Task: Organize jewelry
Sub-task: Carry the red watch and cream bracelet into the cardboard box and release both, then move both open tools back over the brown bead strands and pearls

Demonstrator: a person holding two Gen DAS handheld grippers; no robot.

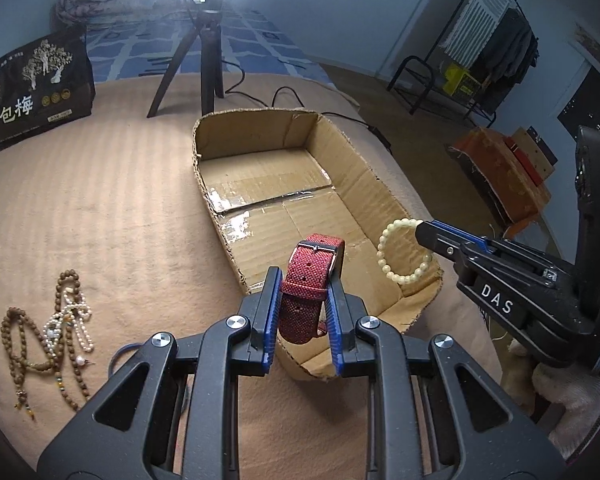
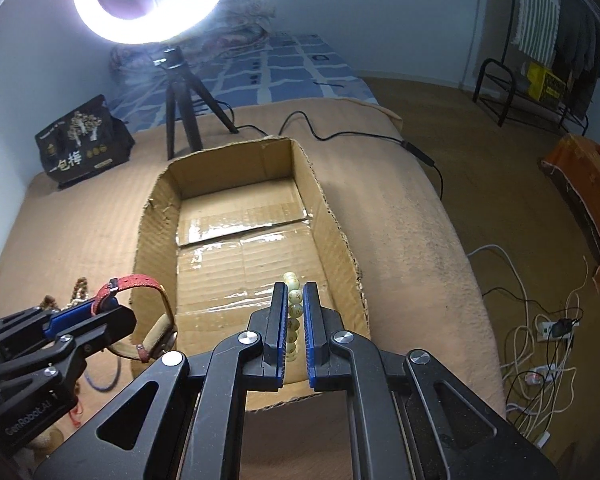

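Observation:
My left gripper (image 1: 304, 284) is shut on a red woven watch strap (image 1: 306, 280) and holds it above the near end of an open cardboard box (image 1: 364, 176). My right gripper (image 2: 295, 294) is shut on a pale cream bead bracelet (image 2: 293, 312), also above the box's near end (image 2: 156, 216). In the left wrist view the bracelet (image 1: 404, 250) hangs from the right gripper's tip (image 1: 422, 230). In the right wrist view the watch (image 2: 140, 312) shows at the left, held by the left gripper (image 2: 100, 300). The box floor is bare.
Brown bead strands and a pearl necklace (image 1: 56, 332) lie on the tan blanket left of the box. A black tripod (image 1: 200, 64) with a ring light and a dark snack bag (image 1: 36, 84) stand behind it. Cables (image 2: 540, 340) lie on the floor at the right.

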